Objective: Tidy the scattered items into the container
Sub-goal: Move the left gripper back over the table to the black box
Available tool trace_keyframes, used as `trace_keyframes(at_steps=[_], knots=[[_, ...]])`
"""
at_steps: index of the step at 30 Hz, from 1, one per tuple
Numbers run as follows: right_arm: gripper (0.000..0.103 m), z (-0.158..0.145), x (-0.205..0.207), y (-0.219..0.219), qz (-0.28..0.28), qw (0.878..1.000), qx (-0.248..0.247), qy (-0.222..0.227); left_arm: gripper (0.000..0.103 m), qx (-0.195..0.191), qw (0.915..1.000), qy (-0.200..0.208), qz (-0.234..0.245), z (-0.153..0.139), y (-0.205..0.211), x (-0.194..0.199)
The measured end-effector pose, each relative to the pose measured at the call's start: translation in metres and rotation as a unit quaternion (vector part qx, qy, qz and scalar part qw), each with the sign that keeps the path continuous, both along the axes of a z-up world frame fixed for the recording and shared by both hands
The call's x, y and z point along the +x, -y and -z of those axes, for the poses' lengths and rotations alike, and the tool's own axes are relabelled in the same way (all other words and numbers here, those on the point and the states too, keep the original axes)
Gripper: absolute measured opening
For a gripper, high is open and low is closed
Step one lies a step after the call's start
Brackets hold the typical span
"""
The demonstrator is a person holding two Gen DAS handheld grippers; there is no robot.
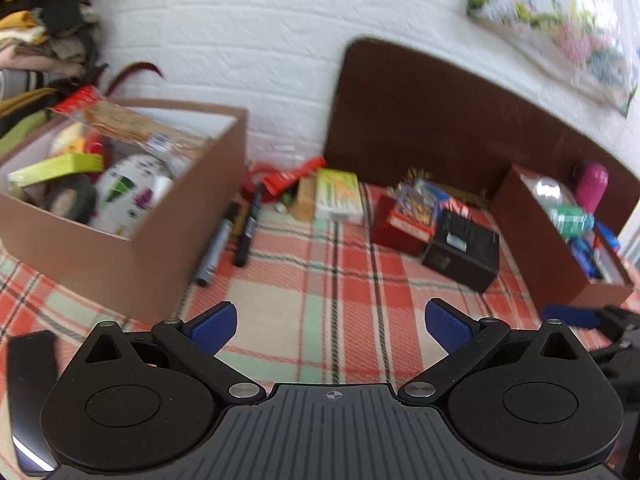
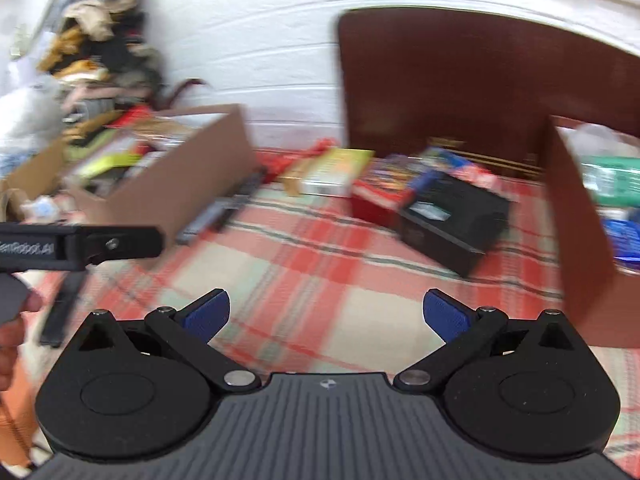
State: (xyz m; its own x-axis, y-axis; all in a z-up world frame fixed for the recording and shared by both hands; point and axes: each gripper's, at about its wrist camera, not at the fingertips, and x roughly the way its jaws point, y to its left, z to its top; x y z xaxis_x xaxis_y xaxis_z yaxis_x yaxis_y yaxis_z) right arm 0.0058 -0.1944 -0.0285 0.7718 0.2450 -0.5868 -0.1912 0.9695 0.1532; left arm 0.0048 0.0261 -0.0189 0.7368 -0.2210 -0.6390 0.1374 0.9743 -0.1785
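While both hand-held grippers, left (image 1: 331,326) and right (image 2: 326,316), hang wide and empty, markers (image 1: 228,236), a green packet (image 1: 339,196) and a black case (image 1: 464,250) lie on the plaid cloth (image 1: 320,280) between two boxes (image 1: 132,216); the crowded pile risks a two-item grab.

A white brick-patterned wall (image 1: 240,40) closes the back of the room. Against it stands a dark brown wooden board (image 1: 440,112) with rounded corners. In front of the board spreads a plaid cloth (image 1: 304,280) in red, cream and pale green. To the left of the board, a heap of folded clothes (image 1: 36,32) is piled by the wall. Above and right of the board hangs a flowered fabric (image 1: 560,20). Light is even and soft.
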Motion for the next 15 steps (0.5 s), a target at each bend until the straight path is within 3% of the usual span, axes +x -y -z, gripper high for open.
trace_keyframes(at_steps=[6,11,15], knots=[[0.102,0.017,0.003,0.043,0.061,0.998,-0.002,0.015,0.103,0.018,0.9995,-0.012,0.025,0.007,0.030,0.022],[0.102,0.033,0.014,0.058,0.051,0.999,0.010,0.011,0.103,0.020,0.9984,-0.020,0.049,0.010,0.052,0.042],[0.102,0.043,0.023,0.058,0.034,0.999,-0.008,0.012,0.103,0.025,0.9968,-0.021,0.073,0.015,0.073,0.059]])
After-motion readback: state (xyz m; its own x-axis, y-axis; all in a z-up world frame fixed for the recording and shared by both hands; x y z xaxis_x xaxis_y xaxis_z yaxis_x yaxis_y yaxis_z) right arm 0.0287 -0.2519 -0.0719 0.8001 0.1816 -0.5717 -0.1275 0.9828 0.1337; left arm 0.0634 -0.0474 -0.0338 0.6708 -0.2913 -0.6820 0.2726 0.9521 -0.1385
